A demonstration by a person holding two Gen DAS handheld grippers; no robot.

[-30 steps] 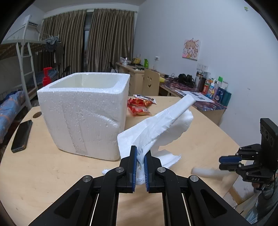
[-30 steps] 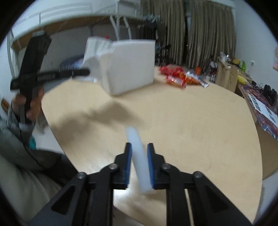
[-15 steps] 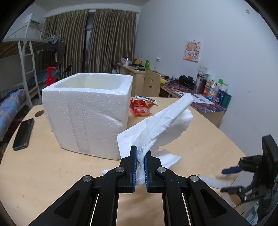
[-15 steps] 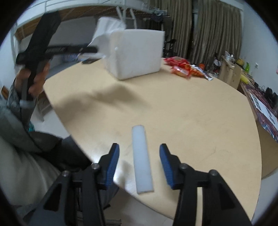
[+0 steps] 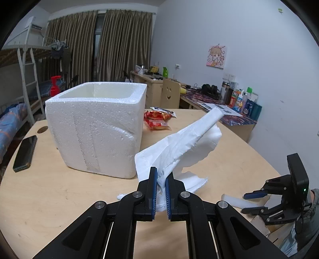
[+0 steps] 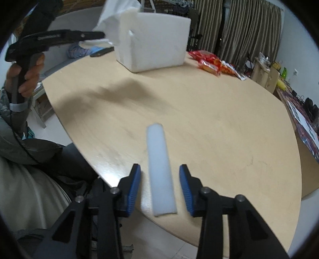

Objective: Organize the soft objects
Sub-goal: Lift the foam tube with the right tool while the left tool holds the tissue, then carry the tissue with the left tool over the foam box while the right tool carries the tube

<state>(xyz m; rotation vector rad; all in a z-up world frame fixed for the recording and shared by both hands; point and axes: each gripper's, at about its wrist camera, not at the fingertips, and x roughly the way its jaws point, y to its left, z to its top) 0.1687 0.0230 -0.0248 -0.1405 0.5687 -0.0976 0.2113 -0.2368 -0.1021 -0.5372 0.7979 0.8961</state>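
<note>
My left gripper is shut on a crumpled white tissue sheet and holds it above the round wooden table, just right of the open white styrofoam box. My right gripper is open, its fingers on either side of a white foam strip that lies flat at the table's near edge, its end over the edge. The right gripper and the strip also show in the left wrist view. The left gripper, tissue and box show in the right wrist view.
Red snack packets lie behind the box. A black phone lies at the table's left. The person's body and lap are by the table edge left of my right gripper. Desks with clutter line the far wall.
My right gripper opened and released the foam strip, which now lies on the table edge; the gripper drew back a little. My left gripper still holds the tissue, shifted slightly.
</note>
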